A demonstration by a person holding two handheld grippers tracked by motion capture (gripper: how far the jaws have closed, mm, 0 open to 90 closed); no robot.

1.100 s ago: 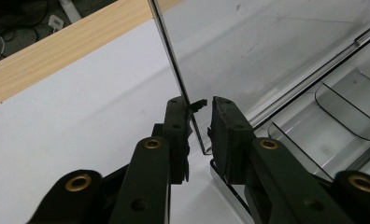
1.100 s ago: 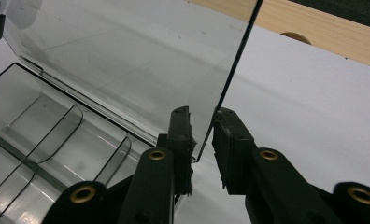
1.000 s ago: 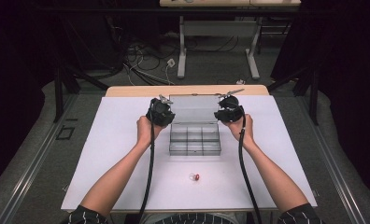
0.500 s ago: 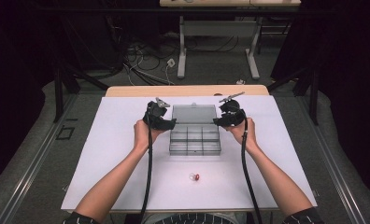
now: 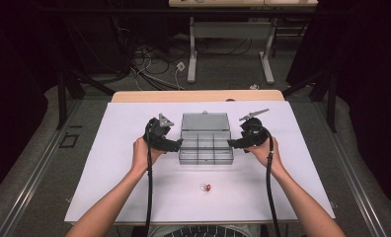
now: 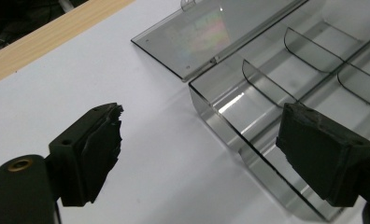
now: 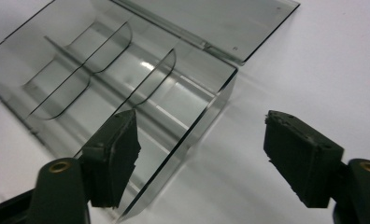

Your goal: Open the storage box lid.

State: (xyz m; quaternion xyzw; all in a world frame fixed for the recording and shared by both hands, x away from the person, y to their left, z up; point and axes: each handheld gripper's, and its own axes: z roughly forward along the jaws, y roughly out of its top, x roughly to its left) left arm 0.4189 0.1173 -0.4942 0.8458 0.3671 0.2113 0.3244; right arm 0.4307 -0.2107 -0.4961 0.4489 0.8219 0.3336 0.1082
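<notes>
1. While I hold both tools at the box [image 5: 206, 146], it sits mid-sheet on the white mat [image 5: 109, 163], a smoky clear plastic tray with its flat lid [image 5: 205, 121] folded back flat on the far side.
2. Thin curved dividers split the tray into small cells; its walls are glossy and sharp-edged.
3. My left gripper [image 5: 176, 144] stands at the box's left wall, jaws apart and just been opening; one rough black pad [image 6: 101, 144] is over the mat, the other over the wall, neither pressing.
4. My right gripper [image 5: 233, 142] mirrors it at the right wall, jaws likewise just been opening, wall between them, ungripped.
5. Nearer me lies a small red-and-clear bit [image 5: 206, 187], too small to identify.
</notes>
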